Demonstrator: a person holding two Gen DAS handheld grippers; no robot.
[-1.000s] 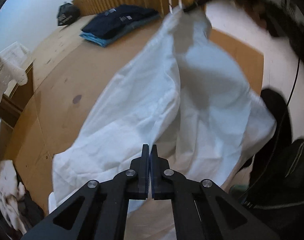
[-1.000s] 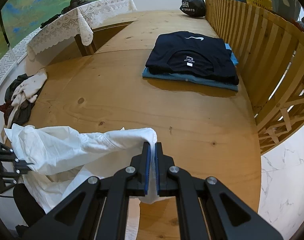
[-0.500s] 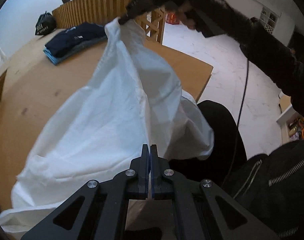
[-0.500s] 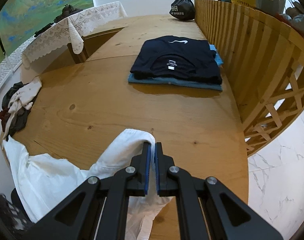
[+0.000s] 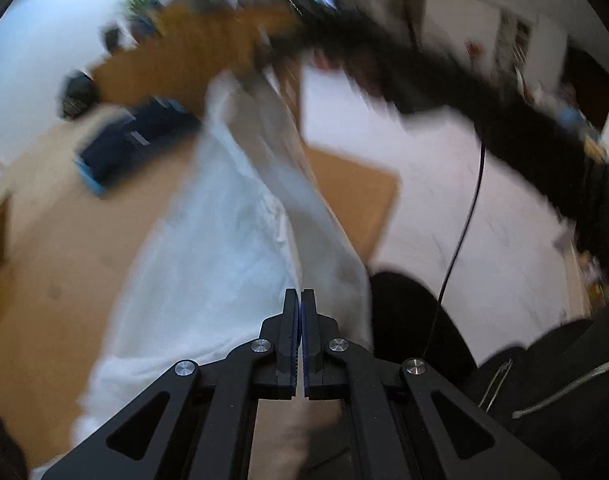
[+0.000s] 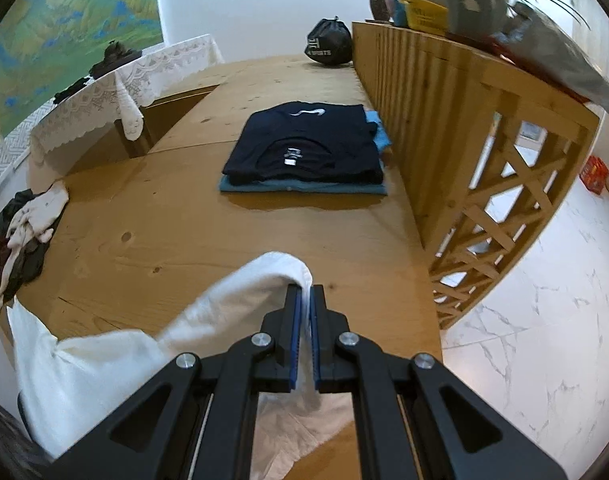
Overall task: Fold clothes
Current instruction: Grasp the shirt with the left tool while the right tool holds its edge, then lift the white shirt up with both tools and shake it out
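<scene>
A white garment (image 5: 224, 248) hangs stretched between both grippers above the wooden table (image 6: 176, 232). My left gripper (image 5: 301, 300) is shut on its near edge; this view is blurred by motion. The cloth runs up to its far corner, pinched by the other gripper at the top of the left wrist view under a dark sleeve (image 5: 444, 88). In the right wrist view, my right gripper (image 6: 305, 296) is shut on a fold of the white garment (image 6: 104, 360), which trails down to the left over the table edge.
A folded stack, a navy shirt (image 6: 304, 148) on a blue one, lies mid-table beside a slatted wooden partition (image 6: 444, 128). A heap of unfolded clothes (image 6: 20, 228) sits at the left edge. A black bag (image 6: 328, 46) is at the far end.
Both grippers have lifted, pulling the white garment taut and higher off the table. The left wrist view has swung and blurred; the right gripper has risen and drawn back from the folded stack.
</scene>
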